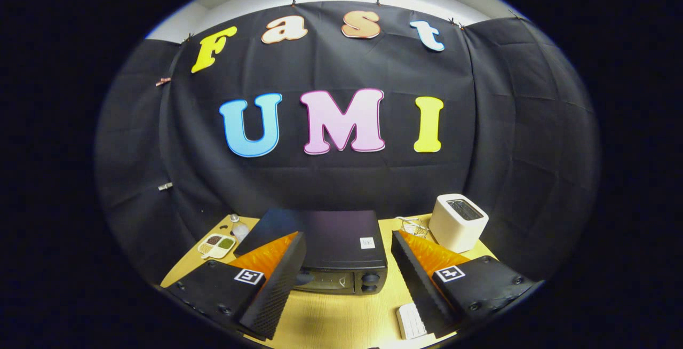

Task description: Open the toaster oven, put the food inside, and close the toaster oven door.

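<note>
Close up front: gripper (348, 239), both fingers (275, 279) reaching out over the wooden table (331, 317).

Just ahead of the fingers and between their tips: big black toaster oven (331, 242), right in the middle of the table. Door (325, 280) up and shut, two knobs (369, 282) on its right. Too dark behind the glass to tell about any food inside. Could be an early time, with the door shut and the food somewhere out on the table. Could just as well be the end, with the food inside and the door shut again. No way to tell which from this.

Far right, beyond the right finger: white toaster (458, 222), standing up. Far left, beside the oven: small tray (216, 245) with green and brown bits in little cups, maybe the food. Near, just by the right finger: small white ribbed thing (411, 321), lying flat, hard to say what. Far, between oven and toaster: little wire rack (413, 226). Far left, just behind the tray: tiny bottle (238, 226).

Jaws spread wide apart. Nothing between them, nothing held, nothing touched. Hanging above the table, a bit short of the oven front.
</note>
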Demonstrator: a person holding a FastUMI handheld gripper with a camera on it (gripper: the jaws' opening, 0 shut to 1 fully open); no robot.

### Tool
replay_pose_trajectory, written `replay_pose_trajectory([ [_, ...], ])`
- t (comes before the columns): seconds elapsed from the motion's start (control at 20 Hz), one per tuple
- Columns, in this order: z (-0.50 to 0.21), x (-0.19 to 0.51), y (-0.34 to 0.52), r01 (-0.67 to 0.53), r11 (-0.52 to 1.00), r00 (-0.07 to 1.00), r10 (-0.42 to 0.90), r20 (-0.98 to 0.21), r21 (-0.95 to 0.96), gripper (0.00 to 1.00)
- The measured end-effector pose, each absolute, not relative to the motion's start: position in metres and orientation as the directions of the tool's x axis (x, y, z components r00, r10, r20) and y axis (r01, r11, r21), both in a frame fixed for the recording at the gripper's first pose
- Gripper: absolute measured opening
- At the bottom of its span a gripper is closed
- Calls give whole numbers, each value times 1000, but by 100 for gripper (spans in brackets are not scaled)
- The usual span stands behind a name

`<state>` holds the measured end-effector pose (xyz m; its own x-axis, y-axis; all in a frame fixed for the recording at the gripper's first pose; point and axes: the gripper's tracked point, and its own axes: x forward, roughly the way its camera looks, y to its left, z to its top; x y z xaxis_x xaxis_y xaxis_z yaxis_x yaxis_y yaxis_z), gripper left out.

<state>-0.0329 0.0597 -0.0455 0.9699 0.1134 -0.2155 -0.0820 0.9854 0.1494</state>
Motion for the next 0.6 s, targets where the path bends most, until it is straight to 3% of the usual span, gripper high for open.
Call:
replay_pose_trajectory([
  [0.6, 2, -60, 7, -35, 992, 994, 47, -95, 123, 100],
])
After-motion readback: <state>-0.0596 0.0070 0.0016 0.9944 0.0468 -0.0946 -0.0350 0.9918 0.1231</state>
